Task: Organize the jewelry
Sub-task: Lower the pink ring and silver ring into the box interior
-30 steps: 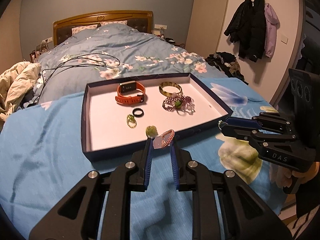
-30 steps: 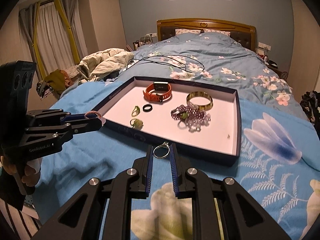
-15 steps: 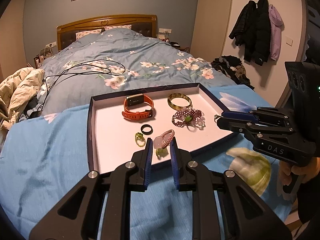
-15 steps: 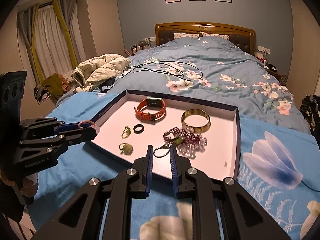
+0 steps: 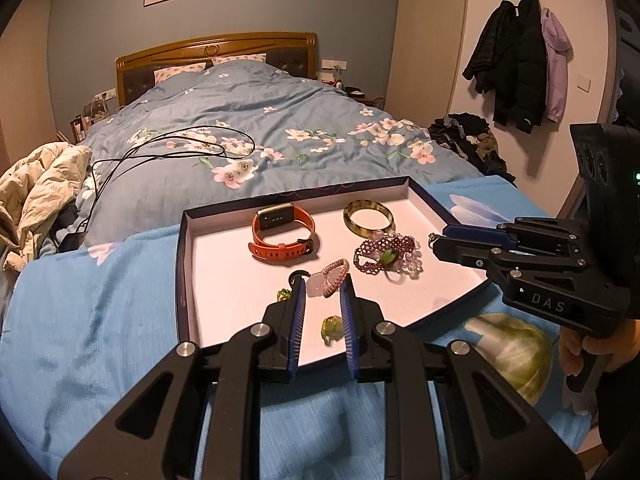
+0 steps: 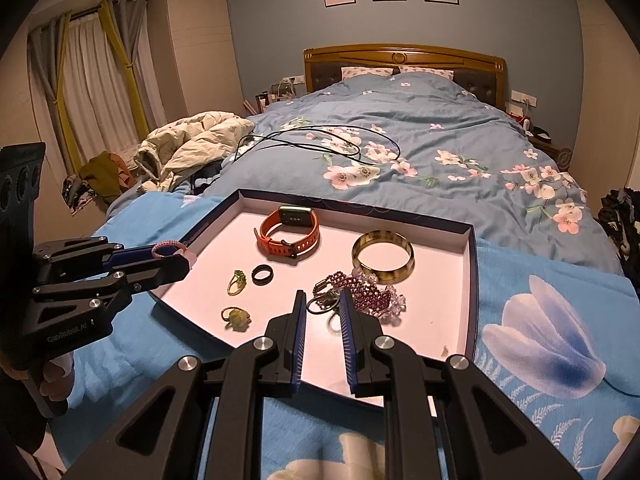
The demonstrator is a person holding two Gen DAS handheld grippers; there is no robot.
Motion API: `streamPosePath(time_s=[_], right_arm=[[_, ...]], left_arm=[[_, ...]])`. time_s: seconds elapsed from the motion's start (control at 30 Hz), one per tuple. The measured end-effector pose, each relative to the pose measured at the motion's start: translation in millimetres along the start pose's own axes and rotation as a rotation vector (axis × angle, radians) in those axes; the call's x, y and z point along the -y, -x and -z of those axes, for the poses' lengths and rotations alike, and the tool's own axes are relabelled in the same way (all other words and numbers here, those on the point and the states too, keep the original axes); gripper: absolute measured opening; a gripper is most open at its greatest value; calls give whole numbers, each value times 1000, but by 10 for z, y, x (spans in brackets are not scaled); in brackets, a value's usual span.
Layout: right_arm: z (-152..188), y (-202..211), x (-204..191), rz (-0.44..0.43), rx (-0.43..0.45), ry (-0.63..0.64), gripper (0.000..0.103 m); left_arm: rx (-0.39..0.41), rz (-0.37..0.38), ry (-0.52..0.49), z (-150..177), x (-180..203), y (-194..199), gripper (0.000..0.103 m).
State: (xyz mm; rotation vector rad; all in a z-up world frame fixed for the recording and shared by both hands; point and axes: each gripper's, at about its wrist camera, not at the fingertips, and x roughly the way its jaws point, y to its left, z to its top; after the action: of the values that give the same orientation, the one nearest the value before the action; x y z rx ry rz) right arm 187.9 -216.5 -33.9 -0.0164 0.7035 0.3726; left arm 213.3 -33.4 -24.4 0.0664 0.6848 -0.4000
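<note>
Over the white floor of the tray point(image 5: 224, 280), my left gripper point(image 5: 322, 286) is pinched on the pink beaded ring point(image 5: 335, 276), and my right gripper point(image 6: 322, 305) is closed on a thin metal ring point(image 6: 323, 304) just above the purple bead cluster point(image 6: 370, 292). Letting go from this height could go badly (both pieces are small and round): one might roll against the green rings point(image 6: 236, 317) or snag in the beads.
</note>
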Motion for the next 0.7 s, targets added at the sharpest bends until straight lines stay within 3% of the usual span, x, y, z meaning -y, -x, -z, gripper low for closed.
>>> streamPosePath(time_s=[0.7], right_arm=[[-64,-171,79,14,-17,2,15]], left_arm=[[-11,-24,-1,-101,-81,-196,18]])
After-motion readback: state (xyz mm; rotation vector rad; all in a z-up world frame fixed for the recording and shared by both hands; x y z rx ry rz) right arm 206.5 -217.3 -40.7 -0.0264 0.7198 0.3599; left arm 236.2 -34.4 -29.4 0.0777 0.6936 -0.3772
